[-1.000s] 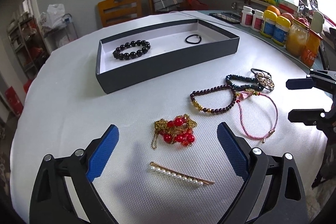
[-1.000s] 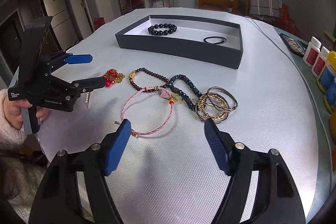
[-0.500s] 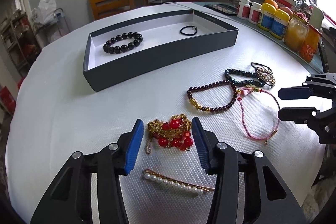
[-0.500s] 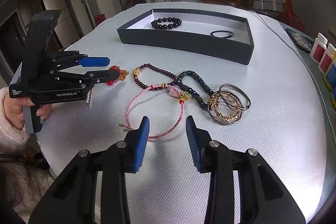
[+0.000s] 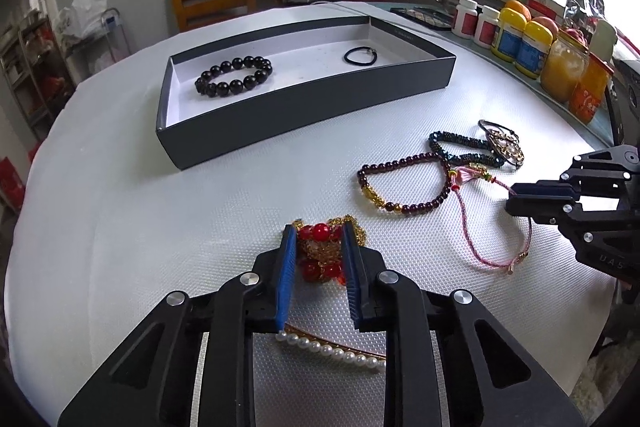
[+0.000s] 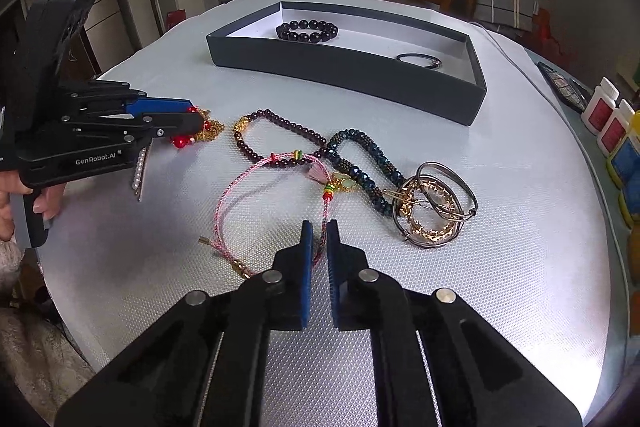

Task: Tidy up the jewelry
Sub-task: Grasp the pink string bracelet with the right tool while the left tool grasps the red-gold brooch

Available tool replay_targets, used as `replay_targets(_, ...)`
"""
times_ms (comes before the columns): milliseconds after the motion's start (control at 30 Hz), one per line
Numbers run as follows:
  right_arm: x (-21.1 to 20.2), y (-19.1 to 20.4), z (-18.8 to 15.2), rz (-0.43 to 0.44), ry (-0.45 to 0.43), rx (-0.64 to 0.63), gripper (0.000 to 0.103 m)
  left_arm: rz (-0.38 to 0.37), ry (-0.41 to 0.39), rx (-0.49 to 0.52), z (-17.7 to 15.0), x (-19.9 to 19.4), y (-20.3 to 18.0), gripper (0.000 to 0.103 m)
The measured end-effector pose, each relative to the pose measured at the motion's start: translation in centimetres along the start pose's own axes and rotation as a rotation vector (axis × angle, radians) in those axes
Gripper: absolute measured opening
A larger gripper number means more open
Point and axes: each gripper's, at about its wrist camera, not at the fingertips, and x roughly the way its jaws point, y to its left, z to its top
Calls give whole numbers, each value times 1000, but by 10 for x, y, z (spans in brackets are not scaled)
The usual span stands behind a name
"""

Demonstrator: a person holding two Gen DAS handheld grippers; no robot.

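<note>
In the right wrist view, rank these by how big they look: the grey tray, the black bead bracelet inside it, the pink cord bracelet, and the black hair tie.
1. Grey tray
2. Pink cord bracelet, though it lies nearer the camera, which inflates it
3. Black bead bracelet
4. Black hair tie

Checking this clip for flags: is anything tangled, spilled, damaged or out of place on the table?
Only a tangle: the dark blue bead bracelet, pink cord bracelet and gold-and-silver bangles overlap in one heap on the table. Nothing looks spilled or broken; the tray sits flat.
</note>
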Motion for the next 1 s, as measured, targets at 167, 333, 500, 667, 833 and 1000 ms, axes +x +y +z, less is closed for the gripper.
replay_targets(167, -7, 2, 3, -1, -44, -10, 2, -7, -3, -8, -1, -3, 2, 19)
replay_targets(333, -23, -3, 11, -3, -102, -8, 2, -6, -23, -12, -3, -8, 5, 0)
replay_targets(500, -37, -8, 17, 4, -142, 3, 2, 18, -40, 6, -2, -13, 5, 0)
replay_targets(667, -36, -7, 18, 15, -135, 1, 2, 5, -66, 26, 5, -18, 5, 17)
replay_targets(833, -34, -5, 16, 25, -126, 1, 2, 13, -53, 101, 7, -9, -11, 46)
replay_targets(1000, -33, -6, 16, 28, -125, 8, 2, -13, 8, 117, 9, 8, -11, 27)
